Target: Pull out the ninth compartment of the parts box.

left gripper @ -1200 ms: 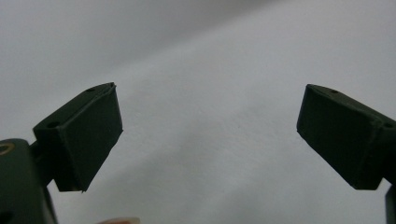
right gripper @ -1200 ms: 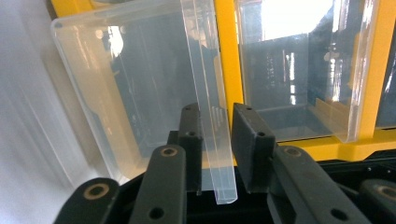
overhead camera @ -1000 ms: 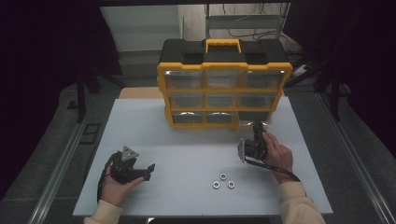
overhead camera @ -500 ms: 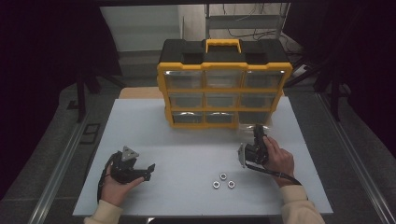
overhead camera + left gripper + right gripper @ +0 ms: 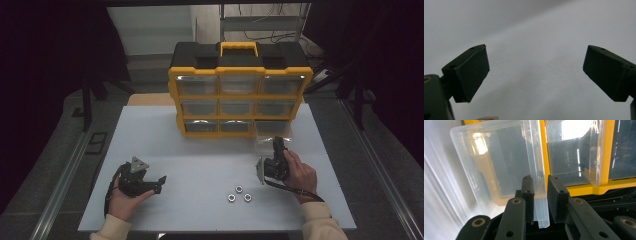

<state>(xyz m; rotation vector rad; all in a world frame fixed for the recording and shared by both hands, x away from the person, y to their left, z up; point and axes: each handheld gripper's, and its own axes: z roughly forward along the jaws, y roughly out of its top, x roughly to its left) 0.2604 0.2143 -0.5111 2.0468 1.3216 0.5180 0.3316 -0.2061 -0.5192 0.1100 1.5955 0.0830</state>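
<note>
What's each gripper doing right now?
Left gripper: open, empty, over the table.
Right gripper: shut on the drawer front wall.

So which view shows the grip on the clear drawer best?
The right gripper view: the right gripper has its jaws on either side of the clear drawer's front wall. The high view shows the drawer pulled out, small. The left gripper view faces bare table.
</note>
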